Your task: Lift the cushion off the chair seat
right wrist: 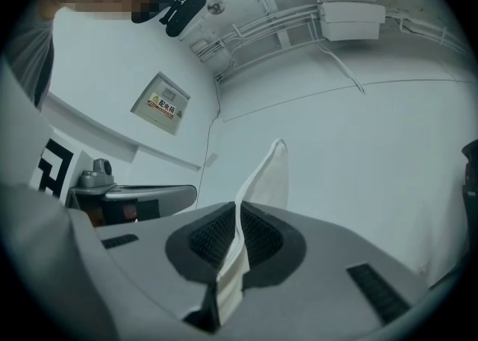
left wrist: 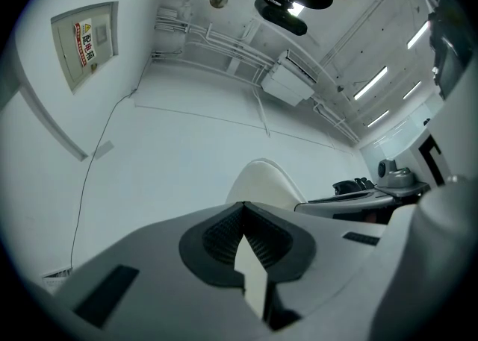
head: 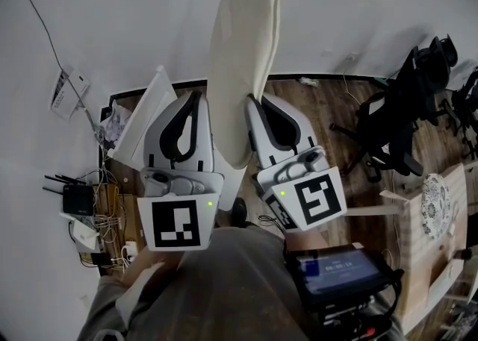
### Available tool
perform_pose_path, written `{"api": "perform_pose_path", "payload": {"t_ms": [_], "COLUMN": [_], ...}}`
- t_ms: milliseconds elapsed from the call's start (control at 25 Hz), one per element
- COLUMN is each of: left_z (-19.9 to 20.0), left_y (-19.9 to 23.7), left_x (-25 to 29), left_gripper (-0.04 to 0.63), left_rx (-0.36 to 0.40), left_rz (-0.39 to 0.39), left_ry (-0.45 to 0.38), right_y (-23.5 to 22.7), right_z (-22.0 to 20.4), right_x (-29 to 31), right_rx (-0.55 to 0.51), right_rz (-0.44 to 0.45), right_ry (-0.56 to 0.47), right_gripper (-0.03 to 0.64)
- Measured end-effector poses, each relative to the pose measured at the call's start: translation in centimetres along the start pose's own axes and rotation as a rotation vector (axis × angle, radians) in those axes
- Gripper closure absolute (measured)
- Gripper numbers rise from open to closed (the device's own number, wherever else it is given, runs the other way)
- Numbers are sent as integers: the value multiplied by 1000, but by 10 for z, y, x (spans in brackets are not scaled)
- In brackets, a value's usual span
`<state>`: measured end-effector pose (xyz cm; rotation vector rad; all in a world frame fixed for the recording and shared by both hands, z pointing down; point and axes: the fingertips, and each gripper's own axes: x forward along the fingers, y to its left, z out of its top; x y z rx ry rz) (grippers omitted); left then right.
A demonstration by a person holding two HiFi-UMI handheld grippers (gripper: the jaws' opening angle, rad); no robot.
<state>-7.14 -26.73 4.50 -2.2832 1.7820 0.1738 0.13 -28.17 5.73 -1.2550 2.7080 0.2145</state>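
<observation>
Left tool (left wrist: 243, 213) and right tool (right wrist: 237, 213) pinch the flat, oval cream fabric cushion (head: 240, 56).

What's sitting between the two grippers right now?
The cream cushion, upright, with the left gripper and right gripper each clamped on its lower edge; the head view shows it.

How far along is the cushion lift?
Done: the cushion is up in the air, standing on edge before the wall and resting on nothing. In hand: the left hand-held gripper and the right hand-held gripper are both shut on its lower edge. Left: probably only setting it down; no spot for that shows.
</observation>
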Motion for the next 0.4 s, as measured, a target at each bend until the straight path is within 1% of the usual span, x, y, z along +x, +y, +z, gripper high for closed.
{"api": "perform_pose_path", "payload": {"t_ms": [400], "left_z": [-7], "left_y": [-3], "left_x": [6], "left_gripper": [589], "left_rx": [-3], "left_rz": [-1], "left_ry": [22], "right_y": [-6], "right_z": [-6], "right_x": [2], "right_rx": [9], "right_rz": [1], "right_ry": [10], "right_gripper": [592]}}
